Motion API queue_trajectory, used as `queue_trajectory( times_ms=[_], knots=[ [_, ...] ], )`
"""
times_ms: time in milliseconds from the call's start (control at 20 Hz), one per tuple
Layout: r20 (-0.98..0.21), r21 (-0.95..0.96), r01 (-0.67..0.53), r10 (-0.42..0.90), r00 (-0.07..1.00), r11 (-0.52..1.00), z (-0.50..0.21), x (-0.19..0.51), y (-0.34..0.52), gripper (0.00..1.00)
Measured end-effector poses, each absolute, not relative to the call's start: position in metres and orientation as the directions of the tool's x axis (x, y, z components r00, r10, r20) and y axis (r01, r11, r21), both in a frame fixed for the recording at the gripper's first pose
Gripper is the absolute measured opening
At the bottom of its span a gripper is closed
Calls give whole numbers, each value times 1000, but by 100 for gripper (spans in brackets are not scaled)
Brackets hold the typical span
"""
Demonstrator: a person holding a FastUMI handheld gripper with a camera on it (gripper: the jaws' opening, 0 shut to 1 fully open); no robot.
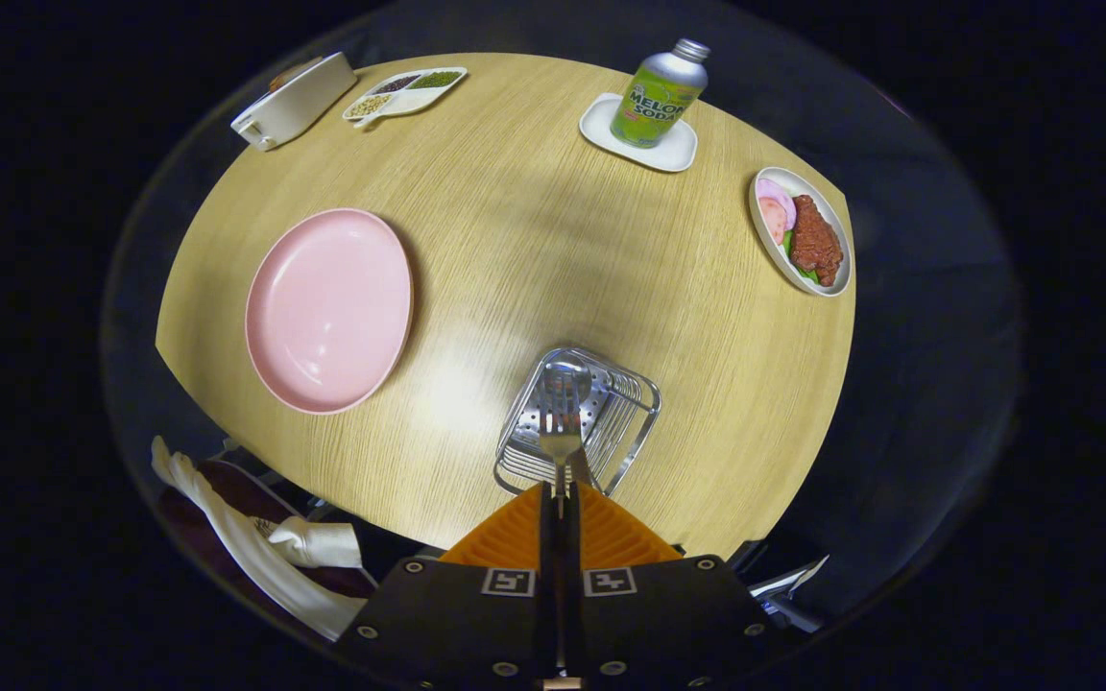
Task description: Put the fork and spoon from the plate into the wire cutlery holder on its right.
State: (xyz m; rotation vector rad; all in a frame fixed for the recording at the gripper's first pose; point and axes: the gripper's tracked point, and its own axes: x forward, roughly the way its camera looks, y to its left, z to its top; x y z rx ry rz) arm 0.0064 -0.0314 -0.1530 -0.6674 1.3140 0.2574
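My gripper (561, 499) is shut on a metal fork (561, 422), holding it by the handle with the tines pointing ahead. The fork hangs over the open top of the wire cutlery holder (635, 422), which stands on the wooden table just beyond my fingers. A spoon bowl (565, 369) shows inside the holder behind the tines. The pink plate (327, 307) lies bare to the left of the holder.
Farther off stand a green soda bottle (659, 94) on a white coaster (678, 154), a dish of meat and ham (803, 245) to the right, a divided dish of beans (406, 93) and a white box (294, 101). A white cloth (255, 552) hangs below the table's near edge.
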Motion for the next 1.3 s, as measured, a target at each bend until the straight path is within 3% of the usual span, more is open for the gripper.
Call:
queue_trajectory(
  times_ms=[300,500,600,650,700,750,800,1000,1300],
  knots=[
    [-939,-308,-523,-164,304,795,-147,12,-29,8],
    [-921,-283,-469,-99,378,837,-131,18,-27,26],
    [-882,-317,-449,-85,464,835,-118,26,-30,43],
    [-857,-328,-428,-74,511,842,-112,31,-28,60],
    [-836,-328,-412,-57,546,850,-108,32,-24,68],
    [-806,-332,-401,-36,591,854,-102,35,-20,90],
    [-778,-349,-394,-29,627,850,-96,38,-18,97],
    [-609,-366,-324,39,792,872,-61,53,8,100],
    [-420,-190,-243,144,896,951,-19,49,42,99]
  ],
)
